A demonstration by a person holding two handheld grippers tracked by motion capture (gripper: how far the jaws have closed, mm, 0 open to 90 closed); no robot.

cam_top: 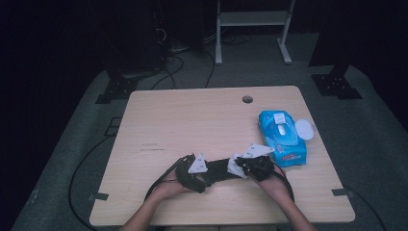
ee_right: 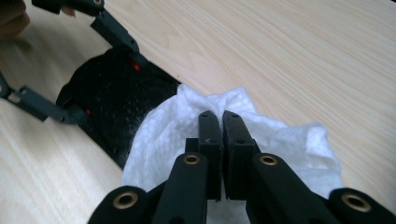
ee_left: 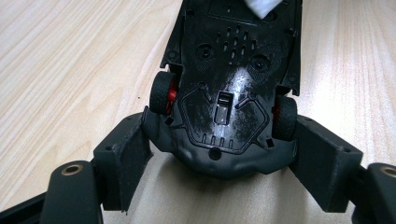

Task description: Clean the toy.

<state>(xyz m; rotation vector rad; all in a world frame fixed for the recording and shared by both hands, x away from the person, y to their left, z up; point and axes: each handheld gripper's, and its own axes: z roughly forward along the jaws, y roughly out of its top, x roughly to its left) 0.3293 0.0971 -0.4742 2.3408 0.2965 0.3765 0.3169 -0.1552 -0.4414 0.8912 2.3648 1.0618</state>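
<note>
One toy car point(ee_left: 224, 93), one wet wipe point(ee_right: 187, 135), one wipes pack point(cam_top: 283, 138), two claws

Light wood table point(cam_top: 192, 120) with a grommet hole point(cam_top: 247, 99) on the far side, grey carpet point(cam_top: 380, 144), cables point(cam_top: 168, 67) trailing far left, white frame point(cam_top: 252, 29) beyond (room dim, mostly black).
</note>
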